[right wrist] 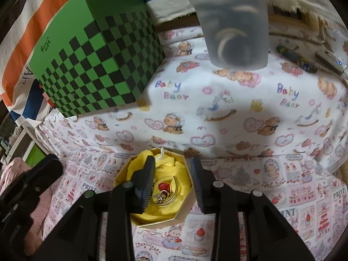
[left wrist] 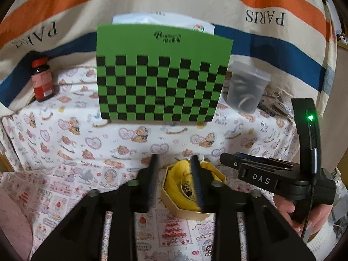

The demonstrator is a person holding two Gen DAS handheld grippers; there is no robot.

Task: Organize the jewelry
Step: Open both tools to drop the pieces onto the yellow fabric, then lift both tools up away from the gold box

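gold box (right wrist: 162,221) half hidden, jewelry (right wrist: 163,192) blurred

A green box (left wrist: 161,74) carries a black-and-green chequer pattern below a plain green band, and behind it hangs cream cloth (left wrist: 174,4) striped orange and blue. The white table cover (right wrist: 217,108) is printed with brown bears, pink hearts and pastel lettering. An octagonal tan box (right wrist: 187,208) is lined in bright yellow and holds gold chain jewelry with a red piece (right wrist: 164,188); a dark bottle (left wrist: 41,80) has a red cap and red label.
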